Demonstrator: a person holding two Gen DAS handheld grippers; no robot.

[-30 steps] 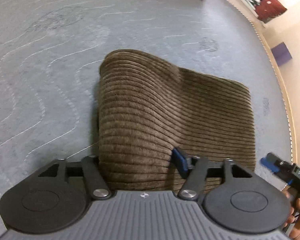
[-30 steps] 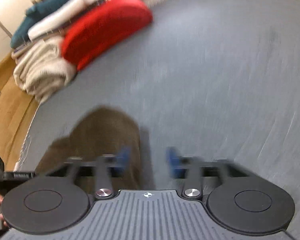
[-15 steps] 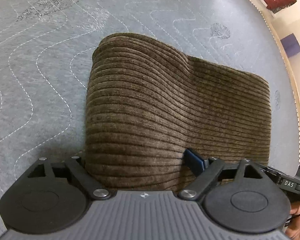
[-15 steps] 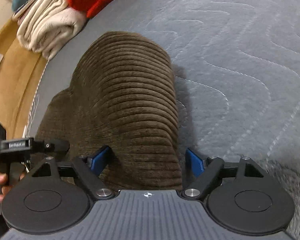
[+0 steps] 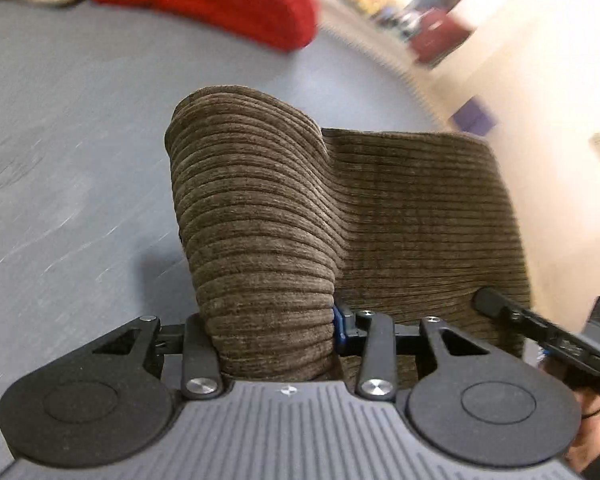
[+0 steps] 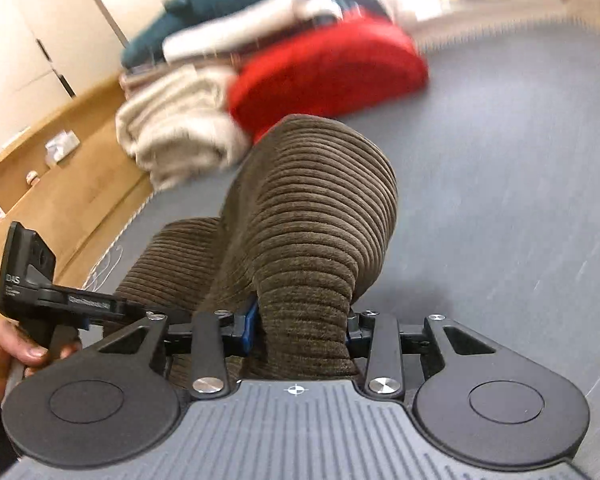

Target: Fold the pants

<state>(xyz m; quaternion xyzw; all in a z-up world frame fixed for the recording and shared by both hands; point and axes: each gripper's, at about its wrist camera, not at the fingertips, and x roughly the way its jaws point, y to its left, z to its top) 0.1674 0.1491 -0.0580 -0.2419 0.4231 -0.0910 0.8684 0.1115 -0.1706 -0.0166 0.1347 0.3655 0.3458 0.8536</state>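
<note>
Pants of brown corduroy, already folded into a thick bundle, run straight out ahead of both tongs and are gathered into a hump at each near corner. The left tongs are closing on one hump, the cloth filling the gap between the jaws, with the blue pad on the right side pressed against the ribs. The right tongs are closing on the other corner in the same way, pads tight on both sides of the roll. Beneath and beyond the tongs lies a grey quilted bed; whether the far end of the bundle rests on it or hangs clear I cannot tell. Farther ahead sit a red folded garment and a cream one, with more clothes stacked behind. In the right view a hand holds the left tongs off to that side. The step looks like lifting the near edge to carry it over for another fold. To do it well, both grips should take all the layers, not just the top one, and the two tongs should rise level and together, kept evenly spread so the edge stays taut. Laying the edge down square on the far edge would keep the stack neat.
</note>
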